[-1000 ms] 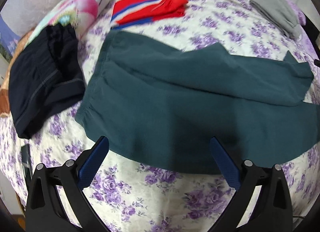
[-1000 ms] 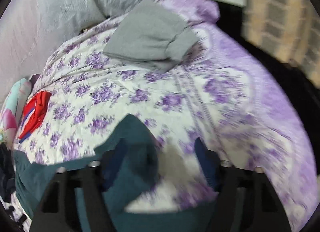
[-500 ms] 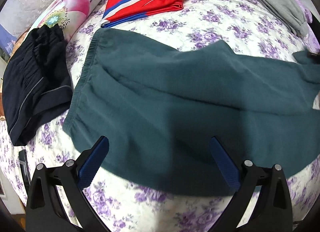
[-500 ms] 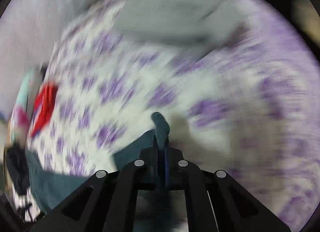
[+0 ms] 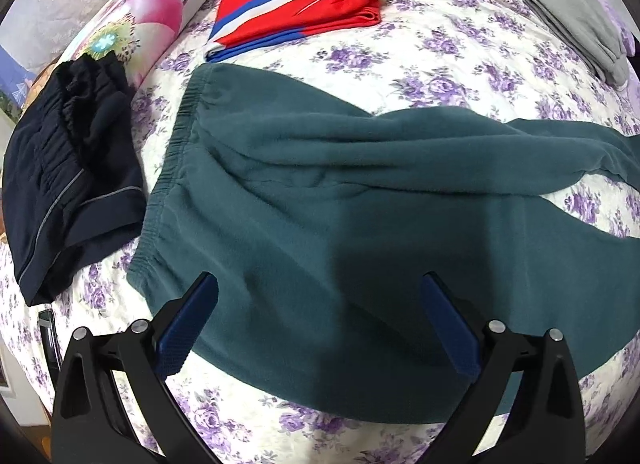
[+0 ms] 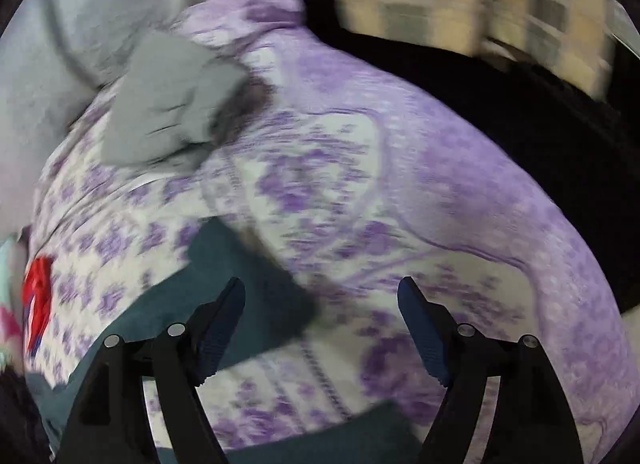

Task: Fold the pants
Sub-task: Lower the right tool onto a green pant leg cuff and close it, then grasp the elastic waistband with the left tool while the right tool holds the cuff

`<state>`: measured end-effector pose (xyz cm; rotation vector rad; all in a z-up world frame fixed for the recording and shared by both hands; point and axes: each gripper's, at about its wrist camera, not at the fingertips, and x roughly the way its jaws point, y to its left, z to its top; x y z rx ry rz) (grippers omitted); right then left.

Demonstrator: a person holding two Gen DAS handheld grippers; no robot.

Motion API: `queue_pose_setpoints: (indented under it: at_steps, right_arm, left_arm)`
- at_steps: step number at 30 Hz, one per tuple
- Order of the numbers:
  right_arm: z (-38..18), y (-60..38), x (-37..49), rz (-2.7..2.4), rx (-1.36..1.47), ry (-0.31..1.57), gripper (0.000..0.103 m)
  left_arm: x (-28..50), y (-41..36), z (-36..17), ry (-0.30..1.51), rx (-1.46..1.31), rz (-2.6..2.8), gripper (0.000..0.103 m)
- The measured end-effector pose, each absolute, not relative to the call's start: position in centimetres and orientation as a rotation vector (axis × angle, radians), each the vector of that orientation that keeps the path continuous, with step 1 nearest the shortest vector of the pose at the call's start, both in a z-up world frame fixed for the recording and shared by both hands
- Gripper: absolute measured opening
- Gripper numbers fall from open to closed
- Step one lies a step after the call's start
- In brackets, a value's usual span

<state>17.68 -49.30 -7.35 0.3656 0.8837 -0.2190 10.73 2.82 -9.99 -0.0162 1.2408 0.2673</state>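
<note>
Pants location: the dark teal fleece pants (image 5: 320, 200) lie spread on the floral bedspread (image 5: 460, 48), waistband (image 5: 172, 168) toward the left, legs running off to the right; one leg end (image 6: 240, 264) shows in the right wrist view.
Left gripper: the left gripper (image 5: 320, 324) hovers over the seat of the pants, its blue-padded tongs wide apart, holding nothing.
Right gripper: the right gripper (image 6: 320, 324) is near the leg end, tongs apart and empty; this view is motion-blurred.
Handling: likely soft, limp and fairly thick; the fabric should drape and bunch rather than hold a crease, light enough to lift but prone to drag on the quilt.
Where to grip: probably the elastic waistband edge and the leg hems, where the layers are thicker and a pinch can catch both.
Texture: brushed, matte nap with shallow wrinkles; gathered ribbing at the waistband.
Bedspread: quilted cotton look, purple flowers on white.
Neighbours: folded red track pants (image 5: 296, 4) with blue and white stripes; black shorts (image 5: 68, 184) with grey piping; a folded grey garment (image 5: 576, 16); a bright flowered pillow (image 5: 148, 20).
</note>
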Motion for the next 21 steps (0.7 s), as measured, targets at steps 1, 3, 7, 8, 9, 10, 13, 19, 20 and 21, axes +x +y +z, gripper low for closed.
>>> queue_pose_setpoints:
  at_steps: [1, 3, 7, 8, 9, 10, 13, 19, 20, 21]
  right_arm:
    - [-7.2, -48.3, 18.5, -0.199, 0.323, 0.884, 0.08]
    - [-7.5, -47.1, 20.3, -0.175, 0.243, 0.898, 0.08]
    - [-11.3, -46.5, 24.6, -0.122, 0.245, 1.094, 0.006]
    - [-11.3, -46.7, 24.9, -0.12, 0.282, 1.113, 0.005]
    - [-9.9, -46.7, 24.4, -0.152, 0.262, 1.064, 0.005]
    - [-8.3, -46.7, 23.6, -0.195, 0.231, 1.009, 0.005]
    - [-6.7, -47.7, 21.6, -0.352, 0.206, 0.975, 0.018]
    - [-6.8, -47.3, 20.8, -0.485, -0.002, 1.002, 0.082]
    - [-6.3, -46.9, 20.5, -0.479, -0.004, 0.978, 0.082]
    - [-5.6, -46.1, 20.3, -0.456, 0.002, 0.943, 0.082]
  left_arm:
    - [10.6, 3.2, -10.0, 1.244, -0.028, 0.277, 0.098]
    - [10.2, 3.7, -9.9, 1.249, -0.042, 0.286, 0.098]
    - [9.6, 4.9, -9.6, 1.246, -0.019, 0.331, 0.098]
    - [9.4, 5.3, -9.5, 1.24, -0.019, 0.341, 0.098]
    - [9.4, 5.8, -9.3, 1.23, -0.017, 0.352, 0.098]
    - [9.3, 6.3, -9.2, 1.22, -0.015, 0.363, 0.098]
    - [9.7, 8.8, -9.3, 1.213, -0.03, 0.417, 0.098]
    - [12.6, 12.3, -8.0, 1.156, 0.025, 0.471, 0.098]
    - [13.6, 13.0, -7.6, 1.144, 0.042, 0.469, 0.098]
    - [14.3, 13.5, -7.3, 1.137, 0.052, 0.467, 0.098]
